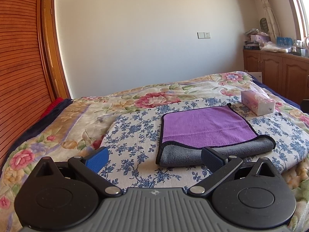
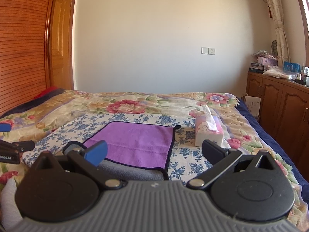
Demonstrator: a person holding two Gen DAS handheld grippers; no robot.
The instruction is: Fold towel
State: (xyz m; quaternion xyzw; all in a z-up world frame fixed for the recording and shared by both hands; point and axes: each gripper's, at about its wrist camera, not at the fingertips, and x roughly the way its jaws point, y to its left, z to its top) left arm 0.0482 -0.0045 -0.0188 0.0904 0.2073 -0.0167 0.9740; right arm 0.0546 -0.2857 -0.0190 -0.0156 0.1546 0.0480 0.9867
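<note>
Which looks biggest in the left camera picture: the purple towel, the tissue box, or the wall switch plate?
1. purple towel
2. tissue box
3. wall switch plate
The plate is farthest away, so its real size is unsure.

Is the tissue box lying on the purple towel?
No, the tissue box stands on the bedcover beside the towel, apart from it.

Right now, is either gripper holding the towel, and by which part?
Nothing is held. The left gripper and right gripper are both open, short of the towel.
</note>
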